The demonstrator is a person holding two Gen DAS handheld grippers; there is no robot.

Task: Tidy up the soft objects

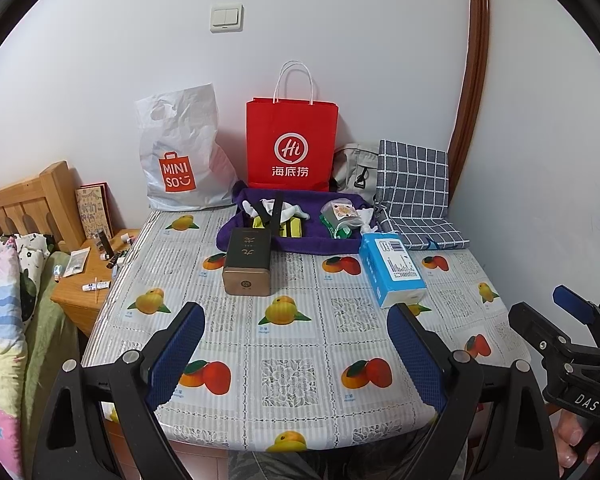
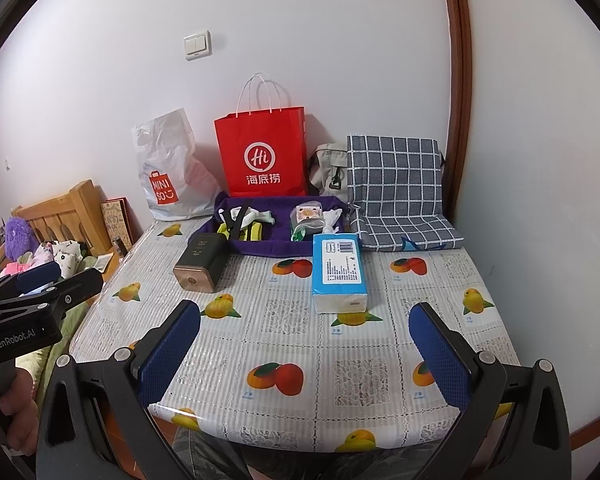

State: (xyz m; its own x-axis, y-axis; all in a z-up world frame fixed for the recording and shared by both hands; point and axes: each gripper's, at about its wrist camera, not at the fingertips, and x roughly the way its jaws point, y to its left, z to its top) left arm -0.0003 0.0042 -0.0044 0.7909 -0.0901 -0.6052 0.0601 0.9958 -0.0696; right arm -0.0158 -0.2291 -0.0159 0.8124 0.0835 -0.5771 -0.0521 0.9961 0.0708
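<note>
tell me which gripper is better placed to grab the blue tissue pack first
Right, probably. The blue tissue pack lies just ahead of the open right gripper, nearly centred between its fingers; for the left gripper it sits off to the right.

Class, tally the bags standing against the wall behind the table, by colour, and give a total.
Red paper bag: 1
White plastic bag: 1
Grey fabric bag: 1
Blue checked fabric bag: 1
Total: 4

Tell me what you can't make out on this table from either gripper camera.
- Red paper bag contents: both views, its front wall hides them.
- Grey bag: both views, mostly behind the red bag and checked cushion.
- Tissue pack print: too small.
- Purple tray items: small, overlapping.
</note>
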